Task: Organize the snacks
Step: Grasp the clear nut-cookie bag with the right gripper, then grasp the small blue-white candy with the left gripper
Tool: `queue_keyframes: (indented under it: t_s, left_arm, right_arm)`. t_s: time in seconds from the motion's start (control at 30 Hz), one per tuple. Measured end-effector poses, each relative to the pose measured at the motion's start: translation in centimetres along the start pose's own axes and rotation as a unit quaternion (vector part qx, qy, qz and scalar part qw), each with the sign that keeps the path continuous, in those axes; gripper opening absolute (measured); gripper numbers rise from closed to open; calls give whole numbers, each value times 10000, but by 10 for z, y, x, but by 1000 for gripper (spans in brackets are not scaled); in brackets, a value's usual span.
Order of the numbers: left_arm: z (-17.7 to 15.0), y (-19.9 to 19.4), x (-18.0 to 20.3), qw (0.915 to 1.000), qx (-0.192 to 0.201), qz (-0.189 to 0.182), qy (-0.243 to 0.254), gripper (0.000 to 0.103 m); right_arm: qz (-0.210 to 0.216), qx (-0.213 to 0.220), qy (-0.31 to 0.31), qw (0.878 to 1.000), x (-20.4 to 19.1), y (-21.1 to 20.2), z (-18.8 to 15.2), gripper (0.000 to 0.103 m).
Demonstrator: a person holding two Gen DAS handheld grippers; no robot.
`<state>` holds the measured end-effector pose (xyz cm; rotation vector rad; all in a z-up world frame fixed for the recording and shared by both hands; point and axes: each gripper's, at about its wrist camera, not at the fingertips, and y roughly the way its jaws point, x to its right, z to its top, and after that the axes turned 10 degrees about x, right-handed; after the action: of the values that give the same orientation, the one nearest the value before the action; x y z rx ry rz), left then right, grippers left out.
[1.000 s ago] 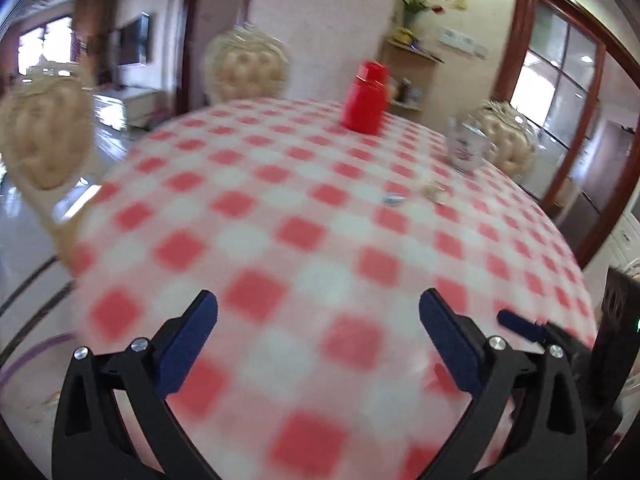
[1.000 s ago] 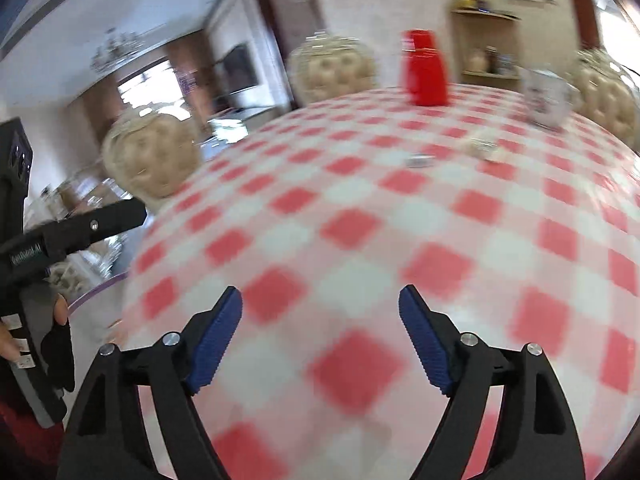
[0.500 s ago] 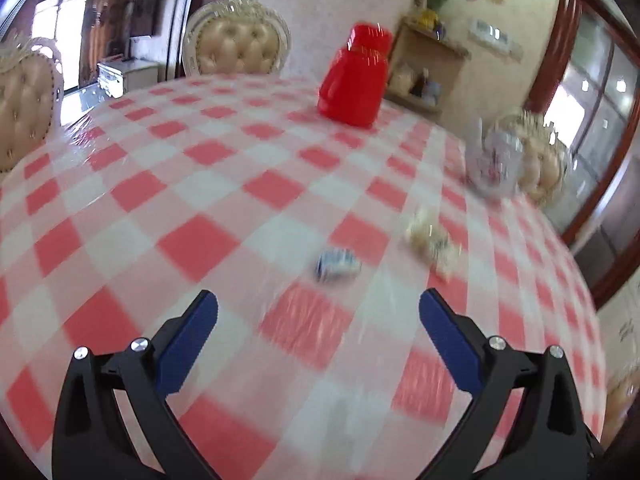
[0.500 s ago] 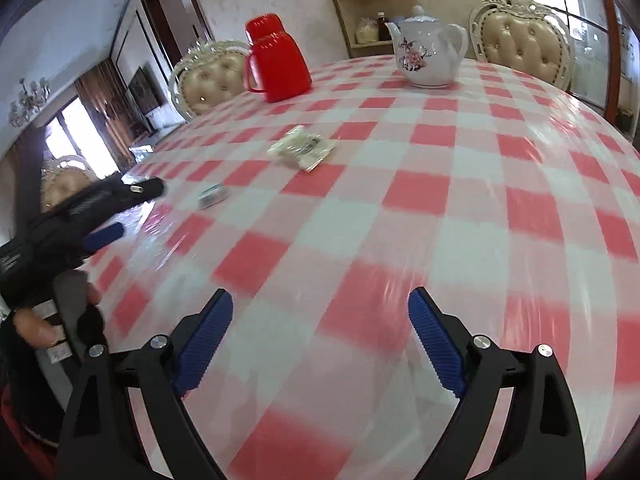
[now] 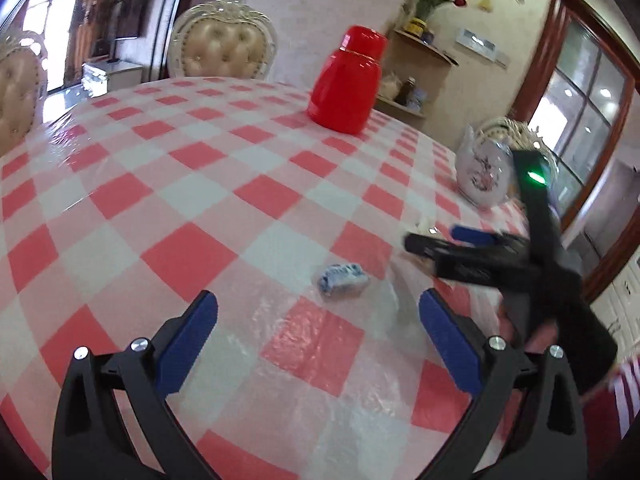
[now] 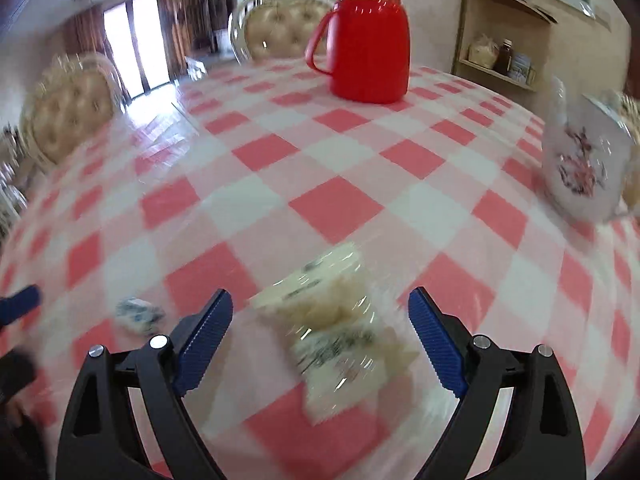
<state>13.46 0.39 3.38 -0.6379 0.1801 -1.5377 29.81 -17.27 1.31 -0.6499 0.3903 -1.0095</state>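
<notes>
A small blue-and-white wrapped snack [image 5: 343, 278] lies on the red-checked tablecloth [image 5: 192, 208], just ahead of my left gripper [image 5: 319, 307], which is open and empty. In the right wrist view the same snack [image 6: 138, 314] lies at the lower left. A pale, clear-wrapped snack packet [image 6: 328, 320], blurred, lies flat between the open fingers of my right gripper [image 6: 321, 299]; I cannot tell whether the pads touch it. The left wrist view shows the right gripper [image 5: 440, 240] low over the table at the right, hiding most of that packet.
A red thermos jug [image 6: 368, 40] stands at the back of the table. A white flowered teapot [image 6: 584, 164] stands at the right. Padded chairs [image 5: 224, 46] ring the round table, and a corner shelf [image 6: 500, 60] holds jars.
Both grippers came in from the table's near edge to the snacks. The left one has held still lately; the right one swept over the pale packet and entered the left view.
</notes>
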Motion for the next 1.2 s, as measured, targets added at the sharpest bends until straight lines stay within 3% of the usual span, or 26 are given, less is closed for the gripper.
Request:
queue_keyframes:
  t_s: [0.07, 0.13, 0.17, 0.2, 0.3, 0.4, 0.5, 0.6, 0.73, 0.87, 1.07, 1.2]
  left_arm:
    - [-3, 1, 5, 9999, -40, -17, 129, 101]
    - [-4, 1, 8, 9998, -77, -35, 201, 101]
    - [-4, 2, 8, 9997, -85, -30, 224, 101]
    - [-4, 2, 7, 9997, -92, -9, 242, 101]
    - [-3, 5, 3, 9996, -151, -1, 236, 101]
    - [-2, 9, -1, 9990, -256, 8, 357, 101]
    - [-3, 14, -4, 9983, -444, -114, 358, 101]
    - [-5, 15, -6, 9979, -550, -136, 328, 101]
    - [-10, 13, 2, 9971, -541, -55, 529, 101]
    - [-12, 24, 20, 9949, -627, 116, 783, 101]
    - [1, 61, 40, 9931, -599, 866, 524, 100]
    - [3, 90, 52, 9890, -865, 1107, 472, 86]
  right_arm:
    - [131, -179, -11, 9998, 1, 7, -6, 86]
    - [245, -76, -50, 9997, -2, -2, -10, 66]
    - [201, -30, -55, 9998, -4, -7, -13, 45]
    - [204, -42, 48, 9998, -5, -14, -17, 41]
    - [-61, 26, 59, 10000, -22, -51, -39, 40]
    - [-235, 389, 756, 9961, -31, -108, -66, 40]
    - [-468, 861, 1456, 9845, -42, -163, -94, 40]
    - [-382, 1330, 2138, 9670, -50, -201, -121, 40]
    - [-432, 1470, 2552, 9547, -56, -211, -140, 40]
    - [-420, 1436, 2668, 9521, -53, -206, -137, 41]
    - [-413, 1646, 2904, 9417, -46, -220, -140, 41]
    - [-280, 1634, 2972, 9403, -45, -222, -140, 41]
